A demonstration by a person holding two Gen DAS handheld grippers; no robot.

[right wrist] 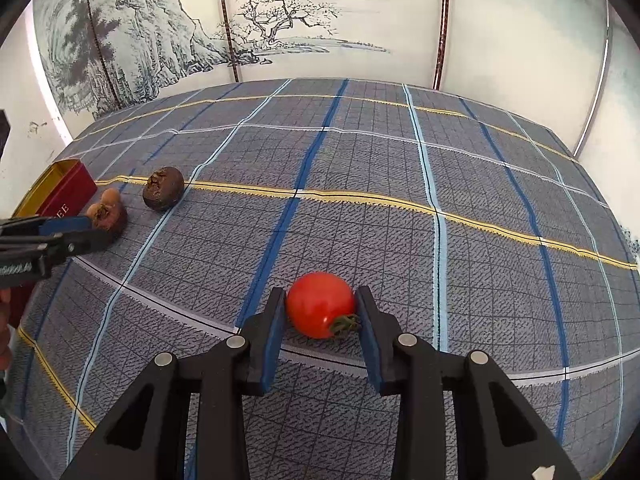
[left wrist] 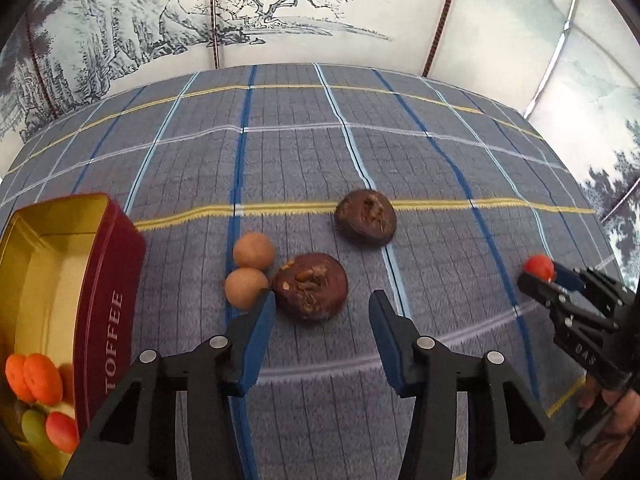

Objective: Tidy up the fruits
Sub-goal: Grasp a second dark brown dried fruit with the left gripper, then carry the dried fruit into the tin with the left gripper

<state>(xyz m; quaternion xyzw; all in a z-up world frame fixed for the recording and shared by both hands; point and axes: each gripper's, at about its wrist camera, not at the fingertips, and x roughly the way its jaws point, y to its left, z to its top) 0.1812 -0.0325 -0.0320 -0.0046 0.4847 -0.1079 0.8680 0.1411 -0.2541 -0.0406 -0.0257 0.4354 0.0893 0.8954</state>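
The dark red rectangular tin [left wrist: 106, 308] with a gold inside is showing "TOFFEE" in pale capitals down its side at the lower left of the left wrist view, and "DAS" is showing on the black body of my right gripper [left wrist: 538, 274] at the right edge of that view. I am pointing my left gripper [left wrist: 322, 314] steeply down at the grey-blue checked cloth with yellow and blue stripes [left wrist: 400, 152]; its blue-padded jaws are standing apart, unclenched, either side of the near edge of a dark brown wrinkled round fruit [left wrist: 311, 286] with a cracked crown, and I cannot tell whether the left pad is touching it. Two small tan round fruits [left wrist: 250, 272] are sitting just left of it, touching each other, and a second dark brown round fruit [left wrist: 366, 220] is lying near, above and to the right. In the right wrist view, my right gripper [right wrist: 320, 312] is clamping a glossy red cherry tomato with a green stalk [right wrist: 320, 304] low in the middle of the frame, at the cloth. Inside the tin, at the bottom left corner, orange, green and red small fruits [left wrist: 38, 396] are lying together.
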